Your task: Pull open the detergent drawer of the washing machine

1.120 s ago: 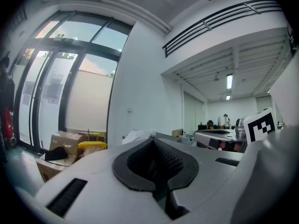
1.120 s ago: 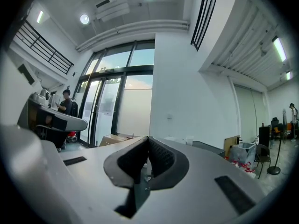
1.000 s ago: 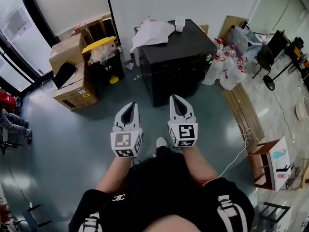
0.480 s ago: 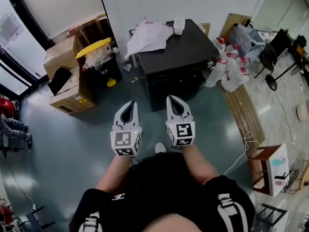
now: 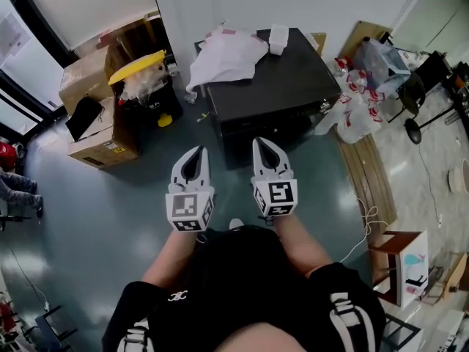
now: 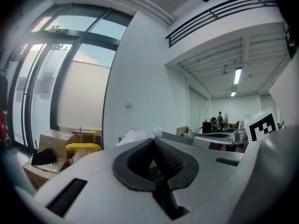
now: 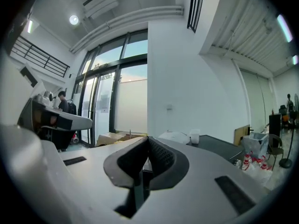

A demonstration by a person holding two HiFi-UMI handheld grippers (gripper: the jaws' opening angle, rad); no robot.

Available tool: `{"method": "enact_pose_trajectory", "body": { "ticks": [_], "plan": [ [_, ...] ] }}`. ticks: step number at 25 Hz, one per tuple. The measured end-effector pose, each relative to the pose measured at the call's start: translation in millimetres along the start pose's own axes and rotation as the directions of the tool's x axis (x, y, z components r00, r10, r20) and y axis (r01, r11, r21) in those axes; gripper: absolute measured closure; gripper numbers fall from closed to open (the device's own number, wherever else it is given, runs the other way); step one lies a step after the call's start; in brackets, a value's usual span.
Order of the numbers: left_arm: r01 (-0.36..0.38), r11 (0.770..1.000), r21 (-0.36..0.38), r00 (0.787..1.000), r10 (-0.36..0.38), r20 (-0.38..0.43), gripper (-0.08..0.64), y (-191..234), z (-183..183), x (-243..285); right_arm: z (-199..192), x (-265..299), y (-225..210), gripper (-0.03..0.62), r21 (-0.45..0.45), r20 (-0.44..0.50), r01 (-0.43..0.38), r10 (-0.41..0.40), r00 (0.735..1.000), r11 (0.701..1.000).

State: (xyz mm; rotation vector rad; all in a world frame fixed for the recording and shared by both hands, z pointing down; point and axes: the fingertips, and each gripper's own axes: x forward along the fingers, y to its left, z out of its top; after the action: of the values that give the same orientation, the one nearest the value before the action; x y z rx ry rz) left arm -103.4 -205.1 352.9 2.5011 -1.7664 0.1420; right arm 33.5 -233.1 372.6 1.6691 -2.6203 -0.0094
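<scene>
The left gripper (image 5: 193, 156) and right gripper (image 5: 266, 147) are hovering on the near side of the black washer (image 5: 282, 86), both with jaws pressed together and holding nothing. The washer's front is showing only as a dark, foreshortened strip, so the drawer is staying unseen. Reaching in like this is risking a bumped panel or a missed handle.

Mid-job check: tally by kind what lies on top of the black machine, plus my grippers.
Crumpled white cloth: 1
Small white cup-like object: 1
Grey two-jaw grippers: 2 (left gripper, right gripper, both shut)
Total: 4
</scene>
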Motion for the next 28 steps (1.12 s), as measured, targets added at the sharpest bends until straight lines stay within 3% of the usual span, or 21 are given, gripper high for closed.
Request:
{"method": "enact_pose_trajectory", "body": {
  "ticks": [8,10,12,13,14,15,18,21,23,25,28],
  "plan": [
    [0.049,0.999,0.005,0.999,-0.049,-0.02,0.558,23,3,41,0,37,-19,0.589,0.092,-0.003,0.049,-0.049,0.999,0.995],
    [0.072,0.997,0.007,0.997,-0.071,-0.021,0.558,27,4,52,1,44,-20,0.588,0.157,0.015,0.027,-0.03,0.999,0.987],
    [0.095,0.995,0.016,0.995,-0.095,-0.024,0.558,29,5,61,0,49,-21,0.588,0.282,0.058,-0.033,0.017,0.998,0.959],
    [0.105,0.994,0.022,0.994,-0.105,-0.024,0.558,29,6,64,-1,51,-24,0.585,0.362,0.09,-0.072,0.042,0.995,0.929],
    [0.114,0.993,0.029,0.993,-0.113,-0.023,0.558,30,7,68,-1,54,-28,0.503,0.453,0.129,-0.112,0.06,0.99,0.884],
    [0.12,0.992,0.033,0.993,-0.12,-0.024,0.558,31,9,72,-3,57,-35,0.405,0.544,0.17,-0.146,0.062,0.983,0.826],
    [0.135,0.99,0.032,0.991,-0.134,-0.031,0.558,37,8,77,-22,63,-59,0.285,0.742,0.251,-0.195,0.004,0.968,0.641],
    [0.142,0.99,0.025,0.989,-0.14,-0.051,0.558,43,2,82,-50,68,-76,0.254,0.862,0.283,-0.232,-0.047,0.958,0.45],
    [0.141,0.99,0.02,0.988,-0.14,-0.061,0.558,46,0,84,-66,70,-80,0.249,0.901,0.299,-0.263,-0.054,0.953,0.345],
    [0.138,0.99,0.021,0.989,-0.136,-0.064,0.558,49,-2,85,-81,73,-81,0.247,0.916,0.301,-0.275,-0.048,0.952,0.294],
    [0.131,0.991,0.027,0.989,-0.129,-0.079,0.558,52,-7,87,-98,75,-78,0.249,0.911,0.319,-0.302,-0.014,0.948,0.279]
  ]
}}
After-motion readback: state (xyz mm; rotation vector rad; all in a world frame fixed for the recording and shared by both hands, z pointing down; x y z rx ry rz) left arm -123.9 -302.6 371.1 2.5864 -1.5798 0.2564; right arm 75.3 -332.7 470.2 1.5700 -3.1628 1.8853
